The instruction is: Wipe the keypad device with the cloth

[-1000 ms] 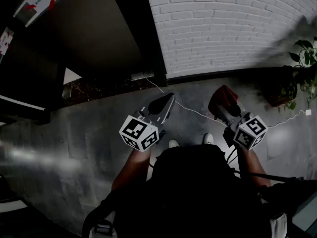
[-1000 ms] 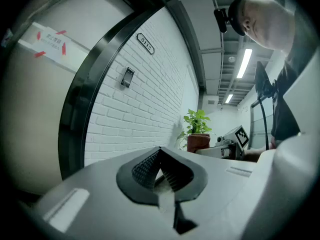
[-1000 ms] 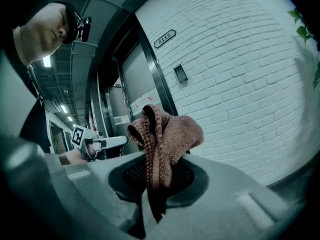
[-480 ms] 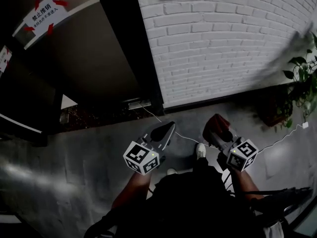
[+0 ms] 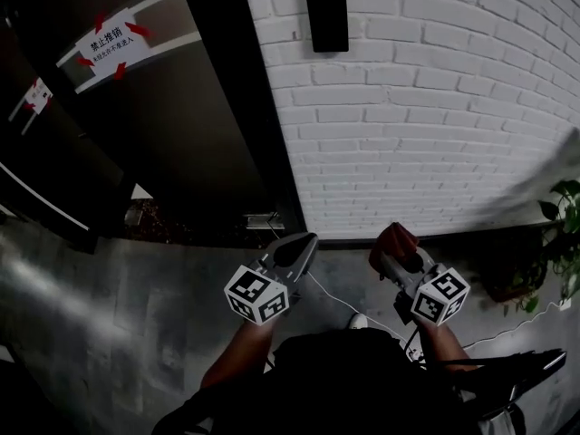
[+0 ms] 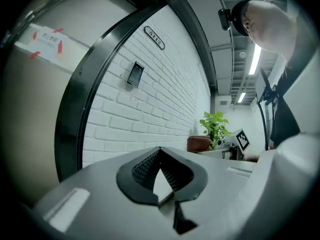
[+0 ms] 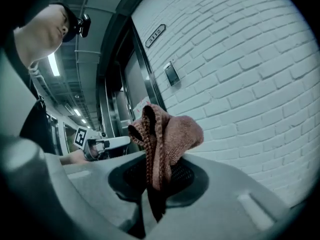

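The keypad device (image 5: pixel 326 14) is a small black panel high on the white brick wall; it also shows in the left gripper view (image 6: pixel 135 74) and the right gripper view (image 7: pixel 172 74). My right gripper (image 5: pixel 396 243) is shut on a bunched reddish-brown cloth (image 7: pixel 172 134), which sticks up out of its jaws (image 7: pixel 155 176). My left gripper (image 5: pixel 294 252) is held beside it, shut with nothing in it (image 6: pixel 161 170). Both grippers are well below the keypad and a little short of the wall.
A black door frame (image 5: pixel 240 107) borders the brick wall on the left, with a dark glass door carrying a notice sticker (image 5: pixel 111 42). A room number plate (image 6: pixel 154 37) hangs above the keypad. A potted plant (image 5: pixel 562 234) stands at the right, and a white cable (image 5: pixel 331 297) lies on the floor.
The head view has tilted up, bringing the keypad into sight. Both grippers have come closer to the wall, the cloth still held in the right one.
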Demonstrator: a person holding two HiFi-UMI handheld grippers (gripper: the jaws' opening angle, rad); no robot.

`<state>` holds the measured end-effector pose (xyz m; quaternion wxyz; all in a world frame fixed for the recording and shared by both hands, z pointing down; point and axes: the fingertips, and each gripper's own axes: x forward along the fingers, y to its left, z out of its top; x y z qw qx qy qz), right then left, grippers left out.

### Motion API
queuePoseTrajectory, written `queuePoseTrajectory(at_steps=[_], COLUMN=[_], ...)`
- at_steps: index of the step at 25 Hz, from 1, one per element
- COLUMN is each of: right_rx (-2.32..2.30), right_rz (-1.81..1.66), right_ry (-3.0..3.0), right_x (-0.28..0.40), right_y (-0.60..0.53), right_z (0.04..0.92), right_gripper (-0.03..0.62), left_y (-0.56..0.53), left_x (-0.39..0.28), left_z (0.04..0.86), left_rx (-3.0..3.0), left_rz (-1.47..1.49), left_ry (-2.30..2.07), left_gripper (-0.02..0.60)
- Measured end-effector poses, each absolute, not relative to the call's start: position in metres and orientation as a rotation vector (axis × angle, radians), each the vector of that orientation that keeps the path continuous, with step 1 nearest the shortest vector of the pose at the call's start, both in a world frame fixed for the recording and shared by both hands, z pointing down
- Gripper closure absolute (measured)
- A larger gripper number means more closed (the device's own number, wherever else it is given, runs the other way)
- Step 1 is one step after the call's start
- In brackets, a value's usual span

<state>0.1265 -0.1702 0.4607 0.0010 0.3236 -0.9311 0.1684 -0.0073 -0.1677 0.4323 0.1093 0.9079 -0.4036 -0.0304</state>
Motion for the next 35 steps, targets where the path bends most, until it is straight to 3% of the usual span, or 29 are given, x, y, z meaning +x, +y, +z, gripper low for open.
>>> queuePoseTrajectory(at_steps=[7,17,29,35], right_rx=[0.825,0.836,1.135,1.252], right_rz=[0.526,0.366,-0.226,-0.307], right_ry=[-2.938,-2.888,-2.934,-2.954], right_x=[0.137,0.095,0.024,0.007], right_y=[-0.219,-0.262,-0.384,-0.419], right_z=[0.47,0.437,0.185,0.099], right_gripper=[0.546,0.546,0.546,0.546], left_y=[-0.21,-0.251,-0.268,-0.265], left_x=[0.011,-0.009,0.026,0.026], left_z=[0.427,0.391,0.35,0.353], left_rx=[2.64,2.759,2.97,2.949], left_rz=[-0.051,0.033,-0.011,-0.043], left_ry=[-1.304,-1.241,-0.855,-0.797], left_gripper=[0.565,0.565,0.566,0.565])
